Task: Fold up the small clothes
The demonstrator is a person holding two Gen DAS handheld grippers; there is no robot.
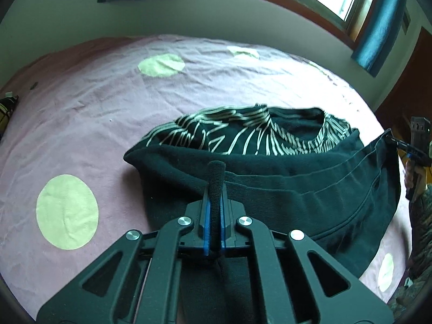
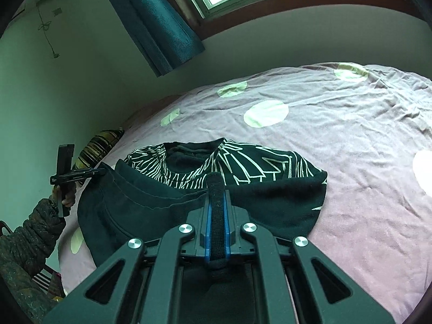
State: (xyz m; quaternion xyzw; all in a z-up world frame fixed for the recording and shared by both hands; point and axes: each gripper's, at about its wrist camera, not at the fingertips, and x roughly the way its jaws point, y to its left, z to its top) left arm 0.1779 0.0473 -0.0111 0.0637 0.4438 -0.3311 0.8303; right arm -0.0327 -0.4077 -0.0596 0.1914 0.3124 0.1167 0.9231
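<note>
A black top [image 1: 270, 167] with a white line print lies on the pink bed sheet [image 1: 94, 121], its plain lower part nearest me. My left gripper [image 1: 215, 187] is shut on a ribbed fold of its hem, which stands up between the blue pads. At the far right of that view, my right gripper [image 1: 397, 141] pinches the other end of the hem. In the right wrist view, the right gripper [image 2: 217, 191] is shut on the same black top [image 2: 270, 197], and the left gripper [image 2: 101, 172] holds the hem corner at the left. The hem is lifted off the sheet between the two grippers.
The pink sheet [image 2: 351, 162] with pale green dots spreads wide beyond the top. A striped cushion [image 2: 97, 145] lies by the wall at the left. A person's sleeve [image 2: 35, 224] is behind the left gripper. Teal curtains [image 2: 156, 21] hang beside the window.
</note>
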